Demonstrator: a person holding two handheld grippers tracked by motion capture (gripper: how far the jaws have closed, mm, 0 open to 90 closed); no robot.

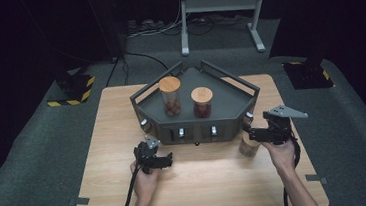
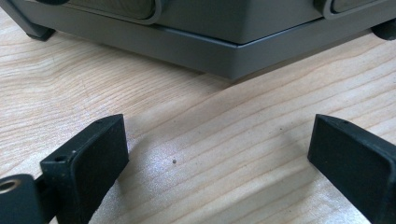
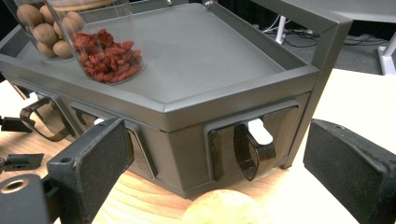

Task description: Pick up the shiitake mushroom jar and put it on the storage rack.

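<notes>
From up high, my right fingers (image 1: 252, 135) are spread apart, just over the jar (image 1: 249, 147). The jar stands on the counter (image 1: 203, 181), right beside the front corner of the stand (image 1: 193, 124). My left fingers (image 1: 149, 147) are spread apart too and hold nothing. They sit low, near the front of the stand. The nut jar (image 1: 171, 96) and the berry jar (image 1: 202, 101) are up on the stand. If I lift my jar too fast and swing it, I think it could knock one of them over.

Looking along my left fingers (image 2: 88, 158), I see bare counter (image 2: 210, 154) between them and the stand's bottom edge (image 2: 233, 60) close ahead. If I push forward, I may bump it and shake the jars on top.

Looking along my right fingers (image 3: 93, 163), the jar's round wood lid (image 3: 224, 210) is low down between them. A drawer handle (image 3: 252, 149) is just behind it. If I go down crooked, one finger could hit the lid and tip the jar. If I reach too far, I may snag the handle. If I pinch only the lid, I think the jar could slip out.
</notes>
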